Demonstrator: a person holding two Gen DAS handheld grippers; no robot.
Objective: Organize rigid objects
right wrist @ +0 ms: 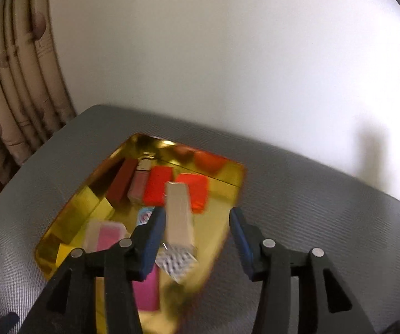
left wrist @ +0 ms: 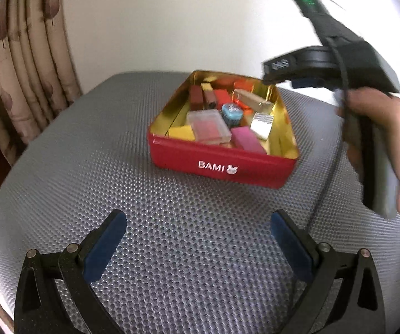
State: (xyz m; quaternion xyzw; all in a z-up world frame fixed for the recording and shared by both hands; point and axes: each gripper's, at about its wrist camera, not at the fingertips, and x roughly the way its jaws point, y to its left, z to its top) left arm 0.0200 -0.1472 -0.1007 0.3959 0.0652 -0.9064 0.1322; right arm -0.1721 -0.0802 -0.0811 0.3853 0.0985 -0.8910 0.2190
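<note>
Blocks, seemingly wooden, fill glossy red tin.

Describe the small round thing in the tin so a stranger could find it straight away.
On the grey dimpled mat stands a red tin marked BAMI, gold inside. Near its middle, beside the clear plastic case, lies a short cylinder with a light blue patterned top and dark side, the only round piece among straight-edged blocks.
</note>
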